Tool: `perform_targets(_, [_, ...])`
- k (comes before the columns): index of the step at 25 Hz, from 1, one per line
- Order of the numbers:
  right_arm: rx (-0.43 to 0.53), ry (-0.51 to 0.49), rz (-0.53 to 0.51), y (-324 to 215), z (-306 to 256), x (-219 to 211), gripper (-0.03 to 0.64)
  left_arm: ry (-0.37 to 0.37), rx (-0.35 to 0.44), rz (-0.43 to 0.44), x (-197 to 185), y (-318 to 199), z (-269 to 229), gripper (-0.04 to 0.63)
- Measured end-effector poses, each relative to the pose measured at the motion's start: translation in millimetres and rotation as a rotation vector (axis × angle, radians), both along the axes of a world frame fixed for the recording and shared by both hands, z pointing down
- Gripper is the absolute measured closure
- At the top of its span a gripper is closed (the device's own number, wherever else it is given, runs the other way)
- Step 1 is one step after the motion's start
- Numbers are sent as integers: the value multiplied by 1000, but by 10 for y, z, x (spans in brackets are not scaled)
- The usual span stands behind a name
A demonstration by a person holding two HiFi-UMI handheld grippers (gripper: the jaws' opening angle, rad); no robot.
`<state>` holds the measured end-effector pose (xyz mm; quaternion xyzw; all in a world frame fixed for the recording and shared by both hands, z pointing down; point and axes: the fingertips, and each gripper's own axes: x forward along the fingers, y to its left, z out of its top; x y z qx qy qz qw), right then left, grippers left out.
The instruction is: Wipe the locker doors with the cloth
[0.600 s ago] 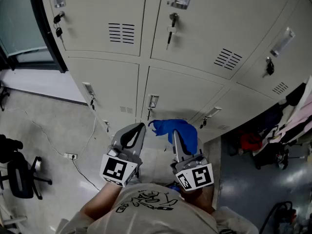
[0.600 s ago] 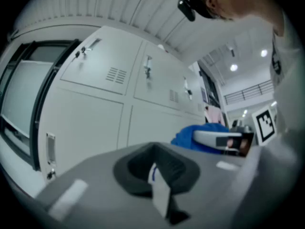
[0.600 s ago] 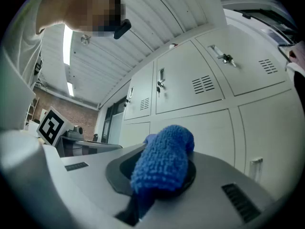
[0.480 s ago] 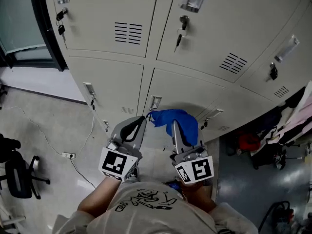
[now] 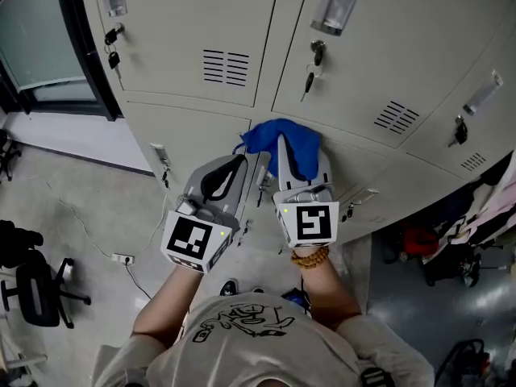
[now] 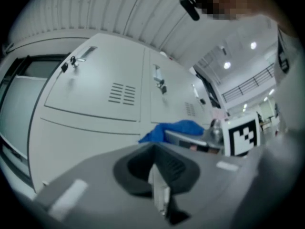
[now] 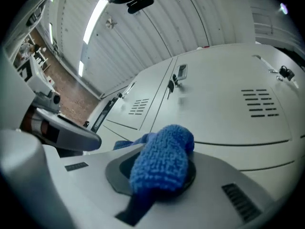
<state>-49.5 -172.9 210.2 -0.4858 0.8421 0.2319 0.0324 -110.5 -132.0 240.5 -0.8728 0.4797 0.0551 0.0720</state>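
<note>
Beige locker doors (image 5: 193, 31) fill the upper part of the head view, each with a vent, a handle and a key. My right gripper (image 5: 285, 153) is shut on a blue cloth (image 5: 284, 142). The cloth is held at the seam between an upper door (image 5: 387, 47) and the door below it; whether it touches the metal cannot be told. In the right gripper view the cloth (image 7: 162, 163) bulges out between the jaws of the right gripper (image 7: 159, 178). My left gripper (image 5: 240, 164) is beside it on the left, jaws together and empty. In the left gripper view the left gripper (image 6: 157, 187) points at the lockers, with the cloth (image 6: 174, 129) to its right.
A glass door with a black frame (image 5: 48, 47) stands left of the lockers. A black chair (image 5: 32, 285) and a power strip with its cable (image 5: 121, 258) are on the floor at the left. Clothes and bags (image 5: 468, 216) crowd the right side.
Both grippers have risen along the lockers. The cloth went from the low door up to the seam under the upper row. The left gripper came closer to the right one.
</note>
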Motion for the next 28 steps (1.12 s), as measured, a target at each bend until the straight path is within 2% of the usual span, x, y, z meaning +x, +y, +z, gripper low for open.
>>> perform_targets(4, [-6,132,13,-64,375,-178,594,-3,-30,-24,-79,-116,129,592])
perform_targets(7, [-28,173,27,-70,641,-174,594,-4,-64,-23,-54,-194,284,592])
perform_targets(20, [-178,266,144,-73,1576,458,594,-30,-201,25,297,-365,1067,592])
perform_targets(28, [-252,265,152,-95,2192,556,594,-41,-213,55,381,-308,1422,592])
